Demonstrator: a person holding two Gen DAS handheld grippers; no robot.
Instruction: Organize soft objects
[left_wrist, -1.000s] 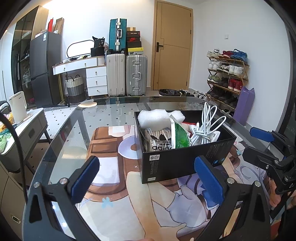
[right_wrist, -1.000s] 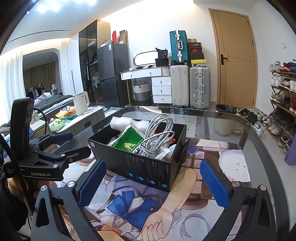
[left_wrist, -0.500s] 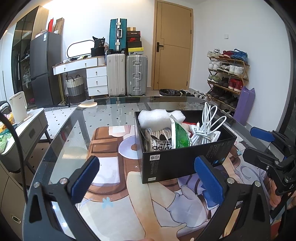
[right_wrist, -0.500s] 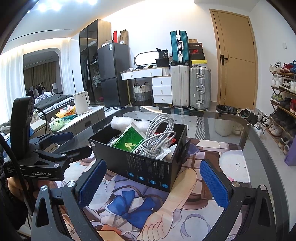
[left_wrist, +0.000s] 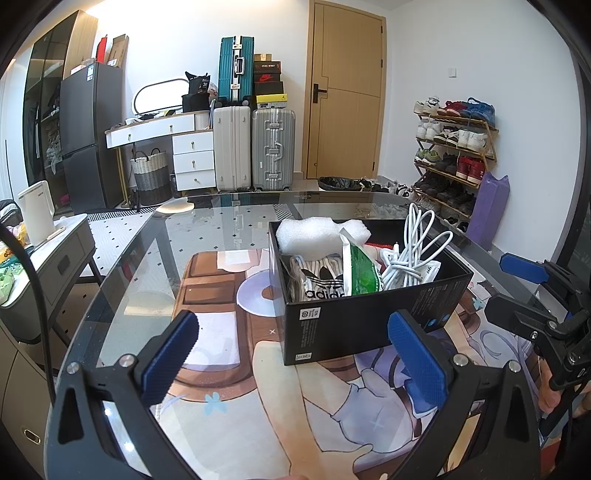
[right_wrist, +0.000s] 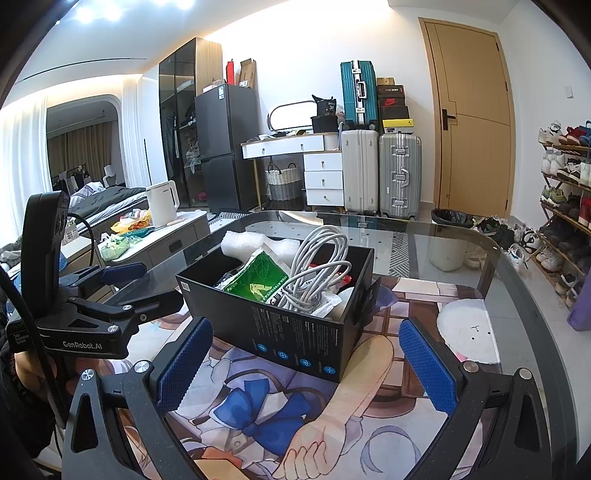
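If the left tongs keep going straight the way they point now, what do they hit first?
Probably the near wall of the black box: the left tongs are open, pointing at it just above the printed mat. Depth is uncertain.

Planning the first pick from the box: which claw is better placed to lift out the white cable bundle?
Probably right. The white cable bundle sits at the box's end toward the open right claw; from the open left claw it lies behind the green packet.

Glass table (left_wrist: 229, 229) runs across mid-frame, a cartoon mat (left_wrist: 258, 406) spread on it. At the back wall stand two suitcases (left_wrist: 255, 151), a teal one (left_wrist: 236, 70) above them, beside the wooden door (left_wrist: 347, 92). Shoe rack (left_wrist: 454, 147) fills the right; white kettle (left_wrist: 37, 210) sits far left.
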